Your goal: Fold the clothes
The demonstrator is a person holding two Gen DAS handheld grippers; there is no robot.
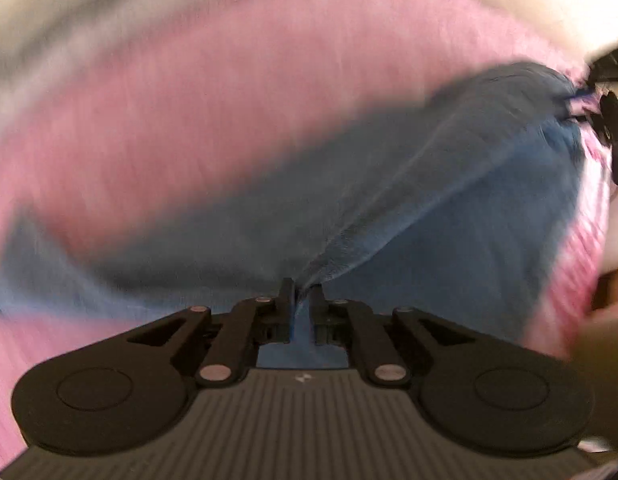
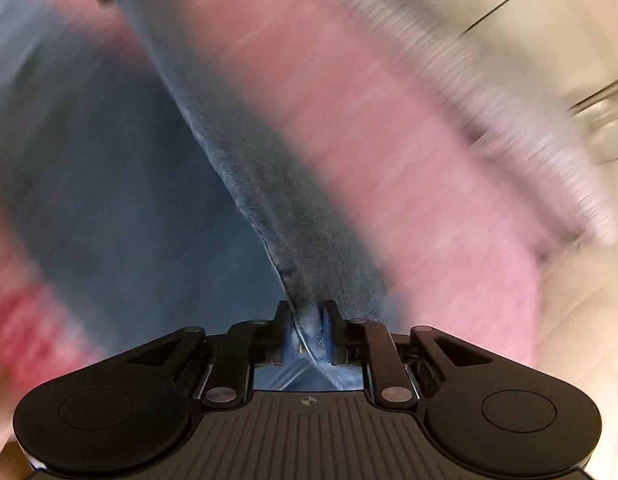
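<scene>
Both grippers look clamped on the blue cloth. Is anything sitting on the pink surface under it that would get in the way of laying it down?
Nothing visible. The left gripper and right gripper each pinch the blue cloth, and the pink surface beneath shows no other items, though blur hides detail.

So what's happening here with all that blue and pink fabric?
A person is folding laundry with a hand-held gripper in each hand. The left hand-held gripper and the right hand-held gripper each pinch an edge of a blue cloth, stretched between them above a pink cover. The pictures are blurred.
</scene>
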